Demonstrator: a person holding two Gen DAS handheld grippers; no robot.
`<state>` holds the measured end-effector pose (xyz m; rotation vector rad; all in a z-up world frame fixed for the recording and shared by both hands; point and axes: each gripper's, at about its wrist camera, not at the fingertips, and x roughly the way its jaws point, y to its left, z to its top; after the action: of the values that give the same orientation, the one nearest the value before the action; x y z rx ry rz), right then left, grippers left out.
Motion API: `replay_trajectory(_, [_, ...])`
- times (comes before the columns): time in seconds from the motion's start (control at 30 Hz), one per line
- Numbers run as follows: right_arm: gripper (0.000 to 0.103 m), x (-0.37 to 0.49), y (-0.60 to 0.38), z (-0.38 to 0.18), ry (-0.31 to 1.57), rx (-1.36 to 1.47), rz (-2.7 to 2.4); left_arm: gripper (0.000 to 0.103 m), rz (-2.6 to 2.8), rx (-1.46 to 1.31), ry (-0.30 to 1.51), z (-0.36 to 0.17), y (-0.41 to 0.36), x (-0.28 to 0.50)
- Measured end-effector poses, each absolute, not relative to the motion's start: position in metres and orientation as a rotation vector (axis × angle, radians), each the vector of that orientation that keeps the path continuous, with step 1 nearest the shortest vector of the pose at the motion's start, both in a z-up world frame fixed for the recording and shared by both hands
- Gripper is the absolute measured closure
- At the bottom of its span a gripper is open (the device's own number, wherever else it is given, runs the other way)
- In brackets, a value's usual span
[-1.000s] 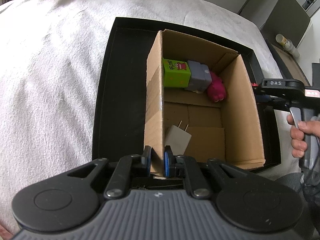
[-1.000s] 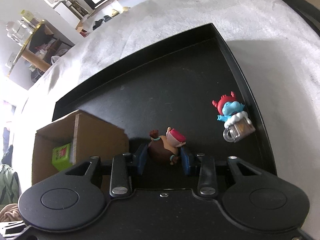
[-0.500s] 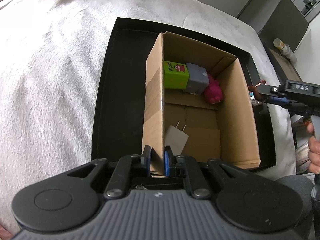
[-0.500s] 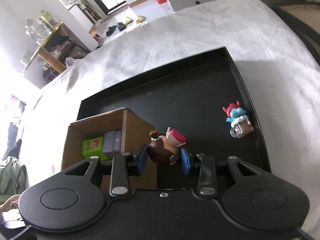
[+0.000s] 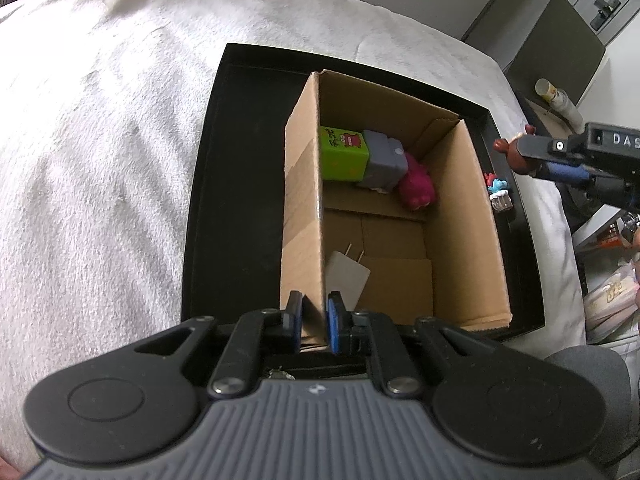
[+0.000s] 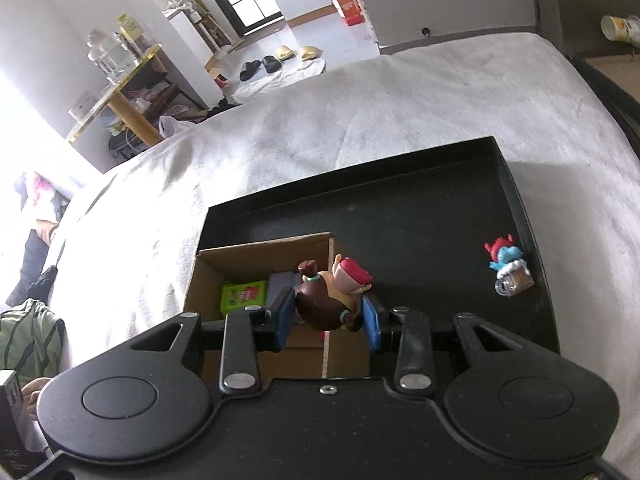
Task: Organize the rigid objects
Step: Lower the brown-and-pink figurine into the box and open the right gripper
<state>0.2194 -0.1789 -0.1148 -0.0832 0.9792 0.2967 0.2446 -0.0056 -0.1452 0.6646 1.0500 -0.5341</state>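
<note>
- Brown cartoon figurine with a red cap (image 5: 516,156), in the left wrist view, hangs beyond the right wall of the open cardboard box (image 5: 464,216), pinched in our right gripper (image 5: 532,160); our left gripper (image 5: 314,326) is clamped on the box's near-left wall.
- Right wrist view: we see the figurine (image 6: 328,300) lying crosswise between the closed blue pads (image 6: 370,322), over the box's wall (image 6: 330,248); the box opening lies to its left, and a blue-and-red figurine (image 6: 506,266) waits by the black tray's (image 6: 420,184) right edge.

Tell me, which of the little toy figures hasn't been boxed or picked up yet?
The blue figurine with red horns, alone on the black tray. The brown figurine is in the right gripper; the pink one lies inside the cardboard box.
</note>
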Motion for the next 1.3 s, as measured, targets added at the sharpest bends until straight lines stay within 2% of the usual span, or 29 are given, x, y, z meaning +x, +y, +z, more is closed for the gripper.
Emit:
replay_trajectory(0.67, [0.068, 0.194, -0.135, -0.129, 1.001, -0.192, 0.325, 0.092, -0.559, 0.622, 1.062, -0.143, 0.001, 0.247])
replay_trajectory(1.3, [0.067, 0.201, -0.095, -0.173, 1.106, -0.202, 0.331, 0.092, -0.582, 0.607, 1.072, -0.141, 0.005, 0.25])
